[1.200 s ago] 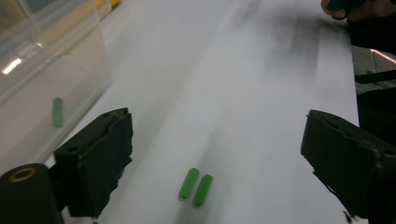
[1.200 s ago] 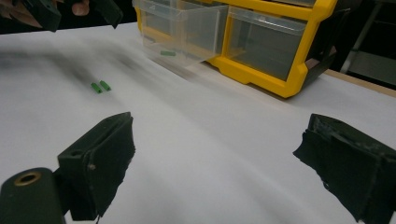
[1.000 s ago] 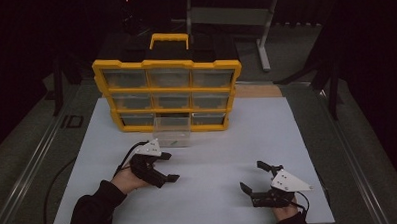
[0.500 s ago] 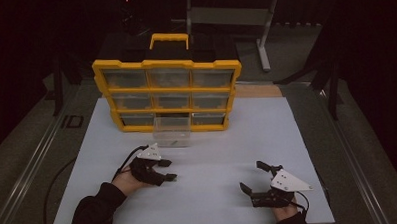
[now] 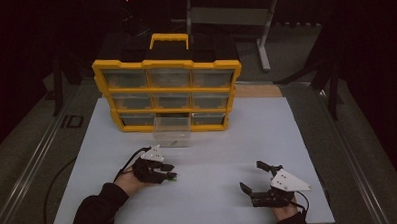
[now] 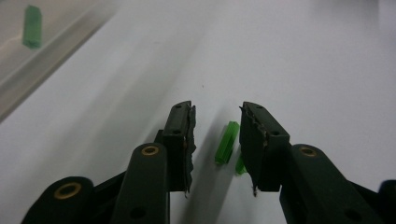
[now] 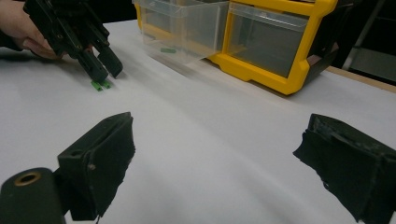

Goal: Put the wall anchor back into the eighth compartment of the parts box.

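The left gripper (image 6: 217, 140) points down at the white table top (image 5: 212, 141), and its jaws have just been closing around a small green plastic piece (image 6: 227, 142) that lies flat between them. A gap shows on each side of the piece, so the pads are not pressing on it. A second green piece (image 6: 240, 165) peeks out just beside the right-hand jaw.

In the high view the left gripper (image 5: 161, 172) sits left of centre, near the front edge.

To the right, well apart, the right gripper (image 5: 256, 182) rests with its jaws wide apart and nothing between them.

Farther back, a clear drawer (image 5: 172, 133) stands pulled out of the yellow organizer (image 5: 167, 95), with another green piece (image 7: 167, 50) inside.
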`<state>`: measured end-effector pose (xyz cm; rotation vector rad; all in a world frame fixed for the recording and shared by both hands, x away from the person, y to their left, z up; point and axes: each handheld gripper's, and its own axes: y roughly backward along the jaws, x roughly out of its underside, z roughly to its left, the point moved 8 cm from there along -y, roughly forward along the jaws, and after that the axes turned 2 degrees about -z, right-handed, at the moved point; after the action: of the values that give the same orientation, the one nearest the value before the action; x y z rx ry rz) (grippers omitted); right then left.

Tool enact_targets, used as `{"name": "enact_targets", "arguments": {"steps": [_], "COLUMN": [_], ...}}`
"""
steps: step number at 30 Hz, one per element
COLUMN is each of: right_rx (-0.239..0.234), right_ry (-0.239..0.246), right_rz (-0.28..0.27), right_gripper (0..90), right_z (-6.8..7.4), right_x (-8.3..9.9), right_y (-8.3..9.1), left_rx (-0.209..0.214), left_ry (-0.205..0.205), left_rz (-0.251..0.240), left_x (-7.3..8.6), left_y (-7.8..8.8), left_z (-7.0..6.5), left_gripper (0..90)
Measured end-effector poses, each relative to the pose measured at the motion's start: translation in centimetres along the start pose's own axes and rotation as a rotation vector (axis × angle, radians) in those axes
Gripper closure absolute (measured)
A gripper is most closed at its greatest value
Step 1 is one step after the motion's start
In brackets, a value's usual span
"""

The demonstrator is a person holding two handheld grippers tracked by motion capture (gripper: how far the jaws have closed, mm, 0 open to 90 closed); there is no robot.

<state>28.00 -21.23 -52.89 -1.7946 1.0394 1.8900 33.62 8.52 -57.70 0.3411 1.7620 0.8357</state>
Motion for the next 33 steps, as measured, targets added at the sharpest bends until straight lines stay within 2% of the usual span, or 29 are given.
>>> {"name": "enact_targets", "arguments": {"steps": [3,6,12,19,24,26,27,30,33], "right_rx": [0.001,0.001,0.001,0.001,0.001,0.002,0.002,0.002,0.003], "right_ry": [0.001,0.000,0.000,0.001,0.000,-0.001,-0.002,-0.001,-0.005], "right_rz": [0.001,0.002,0.002,0.001,0.001,-0.001,-0.002,-0.001,-0.006], "right_gripper": [9.0,9.0,9.0,9.0,9.0,9.0,9.0,9.0,9.0], "right_z": [0.0,0.0,0.0,0.0,0.0,0.0,0.0,0.0,-0.1], "right_x": [0.0,0.0,0.0,0.0,0.0,0.0,0.0,0.0,-0.1], "right_y": [0.0,0.0,0.0,0.0,0.0,0.0,0.0,0.0,0.1], "left_rx": [0.003,0.001,-0.033,-0.039,-0.026,-0.022,-0.007,-0.009,-0.010], "left_ry": [-0.010,-0.002,-0.014,-0.023,-0.028,-0.036,-0.032,-0.037,-0.060], "left_rz": [0.004,0.003,0.023,0.030,0.019,0.011,-0.010,-0.009,0.005], "left_x": [0.0,0.0,-0.1,-0.2,-0.3,-0.5,-0.9,-1.2,-1.7], "left_y": [-0.1,-0.2,-0.3,-0.3,-0.1,0.1,0.4,0.7,1.4], "left_z": [0.0,0.1,0.3,0.2,0.1,0.1,0.1,0.1,0.1], "left_gripper": [71.3,73.2,83.5,84.5,84.5,84.5,84.5,84.5,84.5]}}
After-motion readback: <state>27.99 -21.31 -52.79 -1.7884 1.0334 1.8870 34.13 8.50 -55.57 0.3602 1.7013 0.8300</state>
